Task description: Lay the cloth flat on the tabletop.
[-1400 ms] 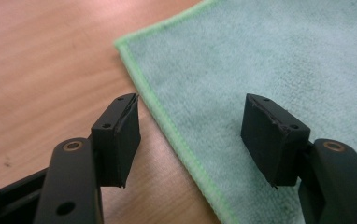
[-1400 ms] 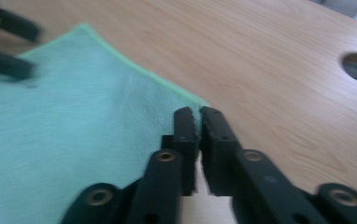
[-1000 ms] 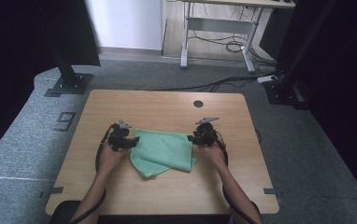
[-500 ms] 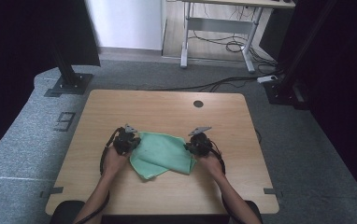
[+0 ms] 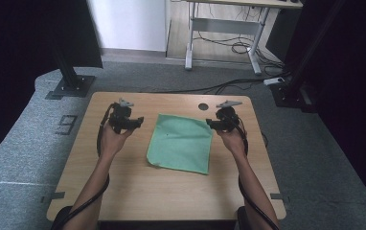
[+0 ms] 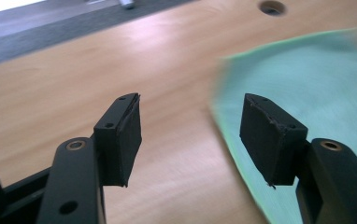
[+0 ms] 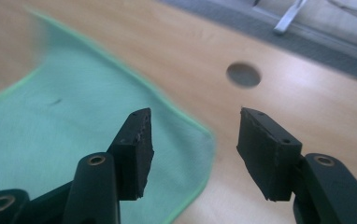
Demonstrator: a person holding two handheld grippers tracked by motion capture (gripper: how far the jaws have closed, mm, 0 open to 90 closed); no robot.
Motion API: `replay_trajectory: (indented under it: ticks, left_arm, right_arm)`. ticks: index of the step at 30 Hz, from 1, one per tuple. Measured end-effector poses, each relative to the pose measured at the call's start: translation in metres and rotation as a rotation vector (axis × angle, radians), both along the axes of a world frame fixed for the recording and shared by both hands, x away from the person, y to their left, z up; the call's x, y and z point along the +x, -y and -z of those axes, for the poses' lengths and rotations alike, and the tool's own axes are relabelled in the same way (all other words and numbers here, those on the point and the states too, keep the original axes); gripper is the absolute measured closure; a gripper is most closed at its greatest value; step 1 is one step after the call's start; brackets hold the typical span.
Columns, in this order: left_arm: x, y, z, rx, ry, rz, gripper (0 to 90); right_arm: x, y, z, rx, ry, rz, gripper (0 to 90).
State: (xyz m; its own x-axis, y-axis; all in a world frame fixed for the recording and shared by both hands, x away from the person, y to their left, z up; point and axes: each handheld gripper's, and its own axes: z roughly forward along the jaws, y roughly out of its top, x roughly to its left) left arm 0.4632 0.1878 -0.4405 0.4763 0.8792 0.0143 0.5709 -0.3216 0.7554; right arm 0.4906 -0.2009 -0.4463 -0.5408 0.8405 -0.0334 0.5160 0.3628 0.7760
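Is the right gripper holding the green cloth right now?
No, in the right gripper view the right gripper has open jaws with nothing between them, and the green cloth lies flat on the table.
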Motion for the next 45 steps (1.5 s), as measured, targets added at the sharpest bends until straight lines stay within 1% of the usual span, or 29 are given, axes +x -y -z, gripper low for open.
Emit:
replay_trajectory:
  ticks: [1,3,5,7,9,13,17,20,21,22,23,24,26,28,29,31,35,37,39,40,41,42,43,45]
  left_arm:
    - [-0.002,0.001,0.008,-0.001,-0.016,0.008,37.2]
    - [-0.003,0.003,0.02,0.01,-0.039,0.023,35.9]
    - [-0.004,0.007,0.029,0.015,-0.054,0.044,32.6]
    - [-0.005,0.01,0.033,0.024,-0.061,0.069,31.0]
    - [-0.005,0.014,0.034,0.03,-0.057,0.087,28.7]
    - [-0.003,0.019,0.039,0.016,-0.069,0.114,24.8]
    - [-0.001,0.023,0.05,0.034,-0.087,0.125,19.9]
    - [0.001,0.027,0.06,0.037,-0.104,0.129,15.6]
    - [0.002,0.028,0.063,0.042,-0.105,0.13,14.8]
    - [0.002,0.028,0.065,0.04,-0.11,0.133,14.6]
    - [0.003,0.029,0.067,0.033,-0.115,0.138,14.1]
    - [0.004,0.029,0.069,0.03,-0.119,0.139,14.1]
    - [0.006,0.029,0.072,0.01,-0.118,0.131,12.3]
    - [0.008,0.03,0.075,-0.011,-0.121,0.117,11.7]
    - [0.008,0.03,0.077,-0.013,-0.121,0.109,11.7]
    - [0.01,0.031,0.08,-0.004,-0.12,0.089,11.7]
    - [0.013,0.029,0.087,-0.004,-0.127,0.066,11.7]
    - [0.013,0.028,0.091,0.006,-0.13,0.052,11.5]
    - [0.013,0.028,0.095,0.025,-0.129,0.048,11.5]
    - [0.013,0.029,0.097,0.051,-0.129,0.044,11.5]
    - [0.013,0.03,0.098,0.062,-0.129,0.044,11.5]
    - [0.012,0.032,0.101,0.091,-0.125,0.05,11.5]
    - [0.01,0.032,0.101,0.092,-0.113,0.055,11.4]
    - [0.008,0.033,0.101,0.099,-0.099,0.058,13.1]
  right_arm:
    - [-0.002,0.002,0.008,0.003,-0.02,-0.017,45.1]
    - [-0.005,0.005,0.025,0.011,-0.06,-0.025,45.1]
    - [-0.007,0.006,0.036,0.008,-0.089,-0.028,45.1]
    - [-0.01,0.006,0.043,0.016,-0.101,-0.031,44.8]
    - [-0.012,0.006,0.045,0.02,-0.104,-0.042,43.6]
    - [-0.017,0.002,0.045,0.024,-0.098,-0.057,40.1]
    - [-0.021,0.0,0.048,0.029,-0.1,-0.069,34.6]
    - [-0.022,-0.001,0.053,0.04,-0.11,-0.071,30.3]
    - [-0.022,-0.001,0.055,0.04,-0.117,-0.068,27.6]
    - [-0.022,-0.001,0.057,0.039,-0.125,-0.063,24.6]
    - [-0.022,0.0,0.059,0.04,-0.128,-0.06,23.6]
    - [-0.022,0.0,0.061,0.044,-0.132,-0.057,22.5]
    - [-0.022,0.001,0.065,0.055,-0.137,-0.045,17.6]
    - [-0.022,0.001,0.068,0.064,-0.145,-0.035,15.2]
    - [-0.022,0.001,0.071,0.069,-0.148,-0.024,13.7]
    - [-0.023,0.002,0.075,0.064,-0.155,-0.008,13.6]
    - [-0.026,0.002,0.083,0.062,-0.154,0.018,10.3]
    - [-0.028,0.004,0.087,0.056,-0.156,0.026,9.1]
    - [-0.03,0.006,0.092,0.053,-0.161,0.037,8.3]
    - [-0.031,0.006,0.093,0.052,-0.161,0.043,8.0]
    - [-0.032,0.007,0.097,0.048,-0.163,0.045,8.0]
    - [-0.033,0.007,0.098,0.045,-0.165,0.047,8.0]
    - [-0.033,0.006,0.101,0.035,-0.169,0.047,7.1]
    - [-0.035,0.005,0.104,0.009,-0.147,0.045,5.5]
